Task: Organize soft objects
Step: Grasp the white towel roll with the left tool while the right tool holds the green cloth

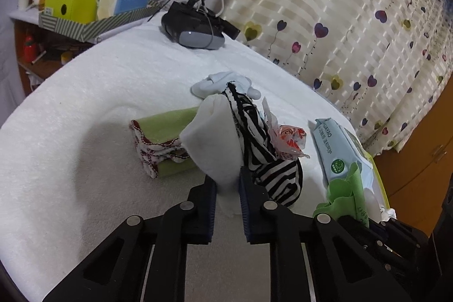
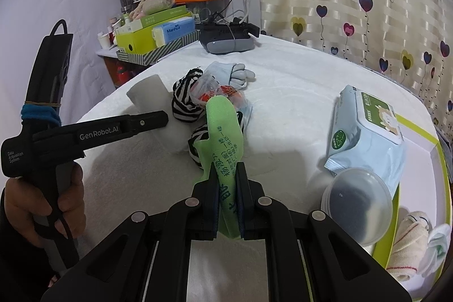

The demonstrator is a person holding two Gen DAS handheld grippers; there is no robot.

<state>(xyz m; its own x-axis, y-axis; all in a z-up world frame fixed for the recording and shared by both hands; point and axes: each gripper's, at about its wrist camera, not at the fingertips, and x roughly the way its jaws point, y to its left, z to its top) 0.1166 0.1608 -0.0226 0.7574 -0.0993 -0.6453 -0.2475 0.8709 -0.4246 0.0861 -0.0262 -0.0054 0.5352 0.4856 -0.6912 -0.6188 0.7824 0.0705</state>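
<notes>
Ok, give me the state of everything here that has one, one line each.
left gripper: jaws shut on the white cloth, held up.
right gripper: jaws shut on the green cloth.
striped fabric: crumpled on the bed.
folded green towel: folded, lying flat.
wet wipes pack: lid closed.
headset: resting on the bed, cabled.

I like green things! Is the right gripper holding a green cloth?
Yes, the right gripper has its jaws shut on a green cloth with printed writing, held above the white bed cover.
</notes>
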